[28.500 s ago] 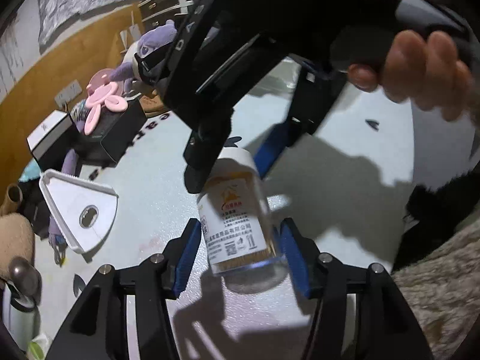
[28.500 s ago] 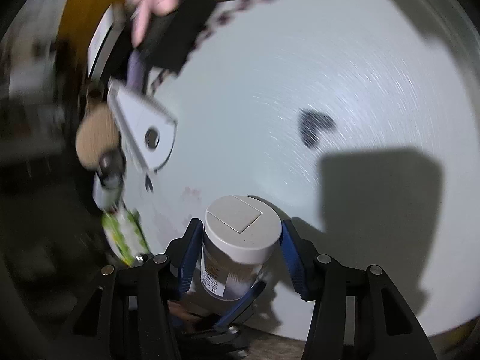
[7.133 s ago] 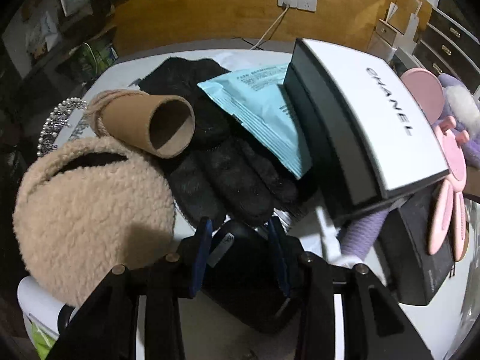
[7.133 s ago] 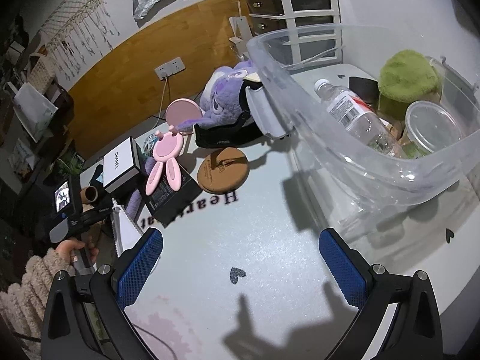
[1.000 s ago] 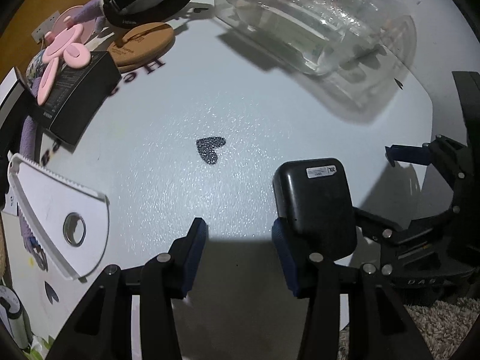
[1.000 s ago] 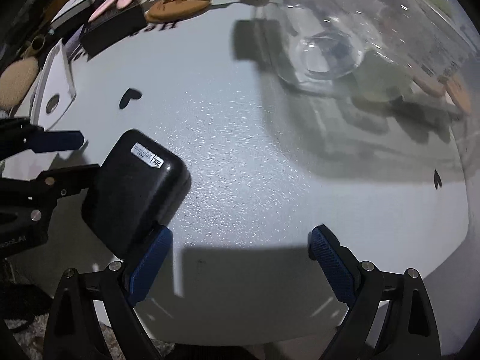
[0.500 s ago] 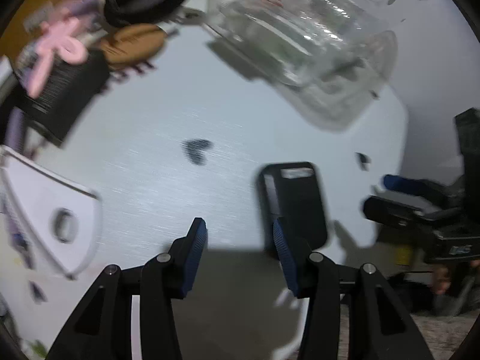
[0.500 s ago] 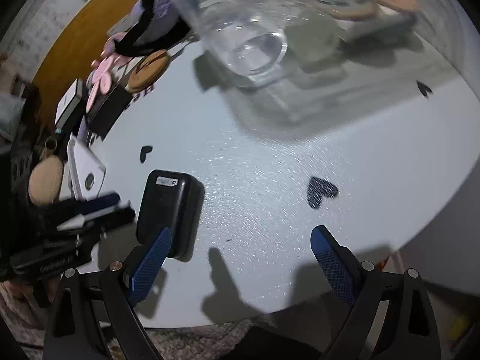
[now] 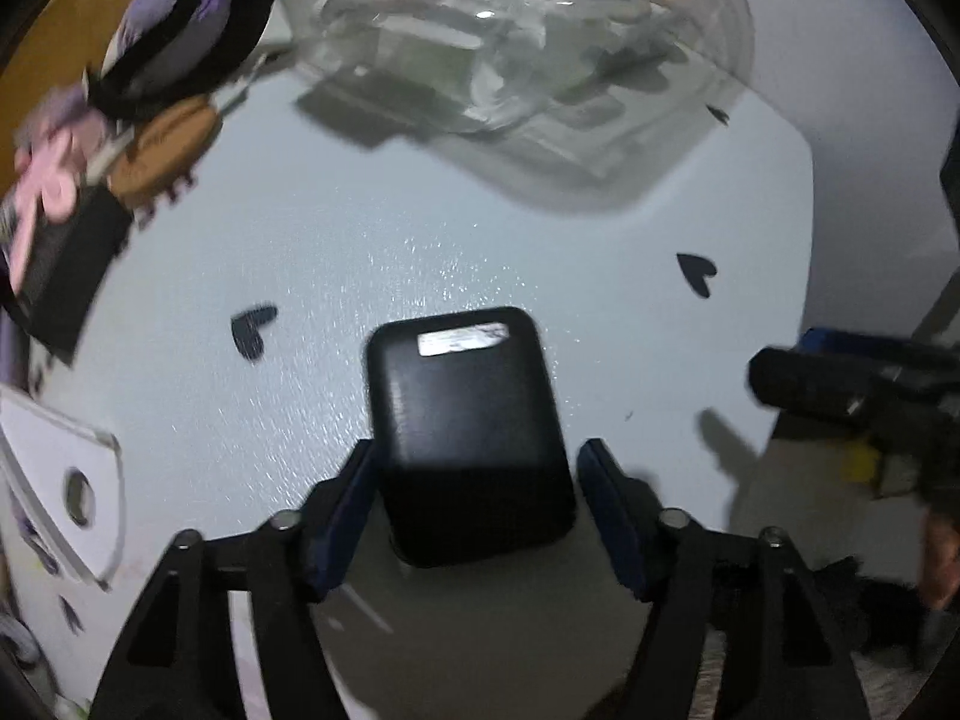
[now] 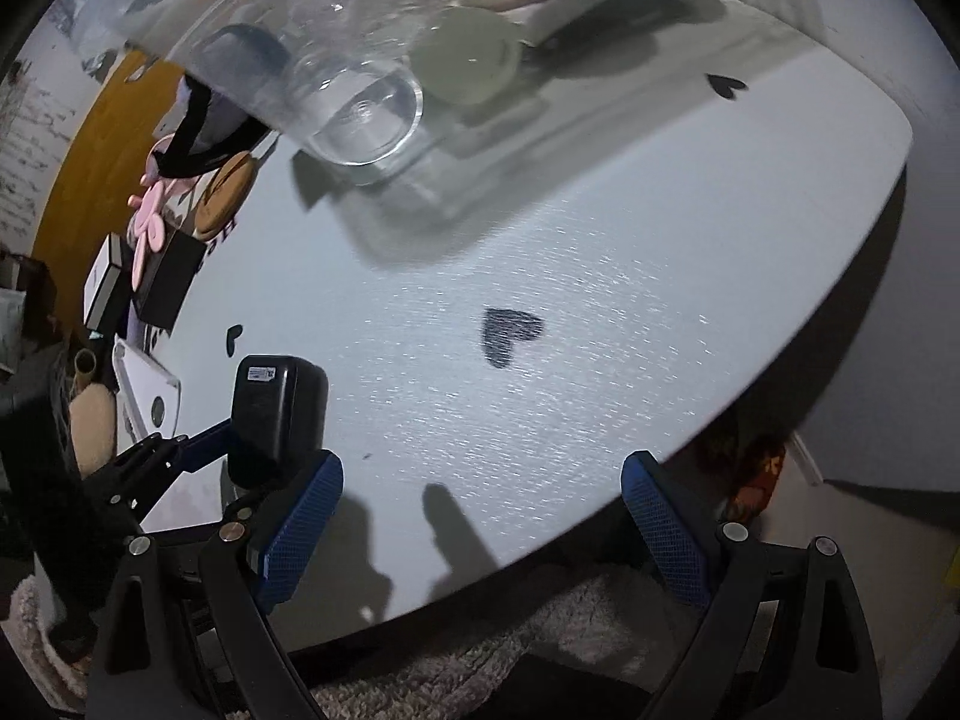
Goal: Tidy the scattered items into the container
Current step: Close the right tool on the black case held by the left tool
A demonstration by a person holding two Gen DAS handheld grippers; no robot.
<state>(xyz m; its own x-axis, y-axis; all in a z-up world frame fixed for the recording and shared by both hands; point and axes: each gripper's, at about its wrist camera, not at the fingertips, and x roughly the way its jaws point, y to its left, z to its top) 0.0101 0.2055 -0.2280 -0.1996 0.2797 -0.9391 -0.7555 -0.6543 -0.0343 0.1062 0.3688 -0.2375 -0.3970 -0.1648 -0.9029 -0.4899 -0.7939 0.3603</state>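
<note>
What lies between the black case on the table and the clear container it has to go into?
Nothing visible. Bare white table with only flat heart marks separates the black case from the clear container. The left tool straddles the case, jaws opening; the container's wall must be cleared.

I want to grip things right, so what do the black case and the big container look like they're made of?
The black case looks like hard matte plastic or leatherette: rounded corners, faint grain, dull sheen, a white label. The container looks like clear glossy plastic: its contents show through its walls, with bright highlights.

case (image 9: 468,432) on table (image 9: 540,252) — container (image 9: 540,60) behind
</note>
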